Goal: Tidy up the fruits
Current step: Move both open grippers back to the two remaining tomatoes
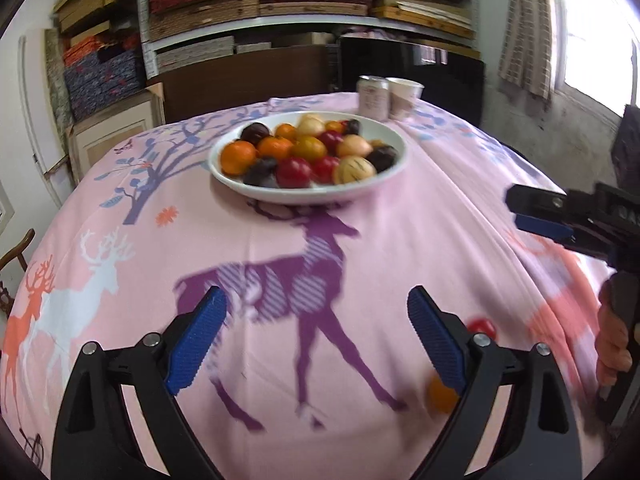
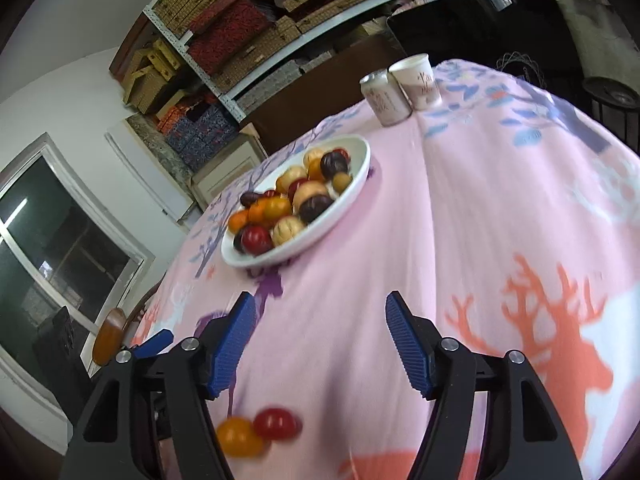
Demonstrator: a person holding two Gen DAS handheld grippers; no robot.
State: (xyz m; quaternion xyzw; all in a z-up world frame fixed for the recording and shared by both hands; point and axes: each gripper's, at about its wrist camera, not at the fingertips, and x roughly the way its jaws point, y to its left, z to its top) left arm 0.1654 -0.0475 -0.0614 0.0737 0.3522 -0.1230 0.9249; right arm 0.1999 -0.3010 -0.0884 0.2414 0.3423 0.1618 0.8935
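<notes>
**Two fruits out, many more in the plate**

Blue fingers of the left gripper stand wide apart with nothing between them. The right gripper is open too and holds nothing. Just below and to the left of the right gripper lie a red fruit and an orange fruit, touching each other on the pink tabletop. From the left gripper they sit low on the right side.

Farther ahead of both grippers is the white plate, full of mixed fruits. Behind it stand a can and a paper cup.

It looks like sorting has started. Next, a gripper must reach the plate and close on one fruit.

Both grippers point down at a slant. A hand grips the right handle.
</notes>
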